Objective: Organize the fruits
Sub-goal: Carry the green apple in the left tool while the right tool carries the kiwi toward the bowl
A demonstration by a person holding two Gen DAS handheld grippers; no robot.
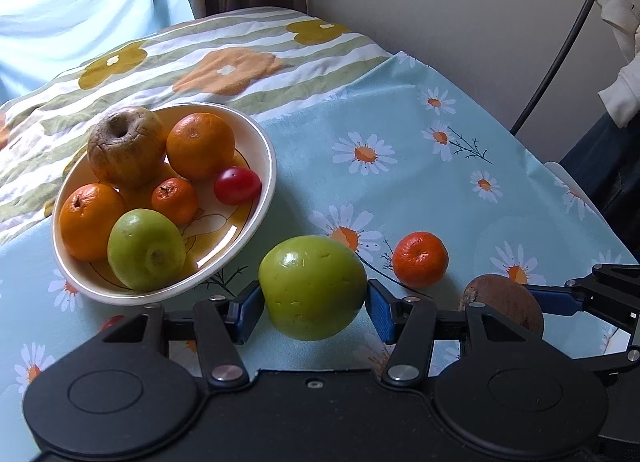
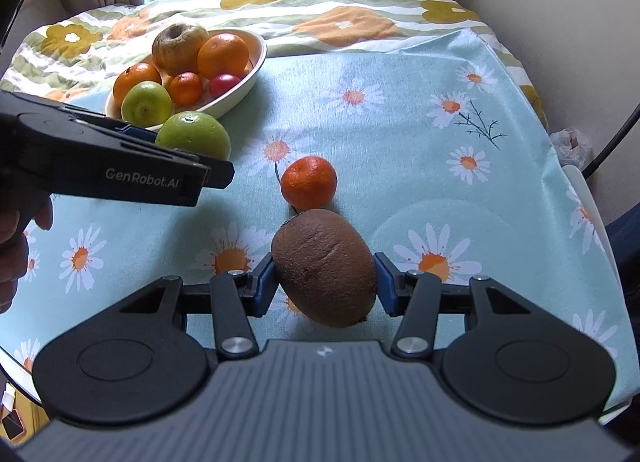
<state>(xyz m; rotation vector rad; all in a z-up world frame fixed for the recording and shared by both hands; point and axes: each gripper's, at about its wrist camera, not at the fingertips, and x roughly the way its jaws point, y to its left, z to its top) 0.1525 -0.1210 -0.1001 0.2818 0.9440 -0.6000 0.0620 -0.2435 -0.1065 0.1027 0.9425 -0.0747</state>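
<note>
My left gripper point(image 1: 314, 302) is shut on a green apple point(image 1: 312, 286), its blue pads pressing both sides, just in front of the bowl's point(image 1: 269, 150) near rim. The cream bowl holds two oranges, a small tangerine, a wrinkled brown apple point(image 1: 126, 148), another green apple point(image 1: 146, 250) and a red tomato point(image 1: 237, 185). My right gripper point(image 2: 326, 286) has its pads against a brown kiwi point(image 2: 326, 266) low over the daisy cloth. A loose tangerine point(image 2: 309, 182) lies just beyond the kiwi. The held apple point(image 2: 194, 134) shows in the right wrist view too.
Both the bowl and the loose fruit are on a light blue daisy cloth point(image 2: 420, 110), with a striped flower quilt point(image 2: 340, 18) behind it. A wall and a dark cable point(image 1: 560, 58) stand at the right. A white chair edge point(image 2: 588, 190) borders the cloth. A hand point(image 2: 16, 246) grips the left tool.
</note>
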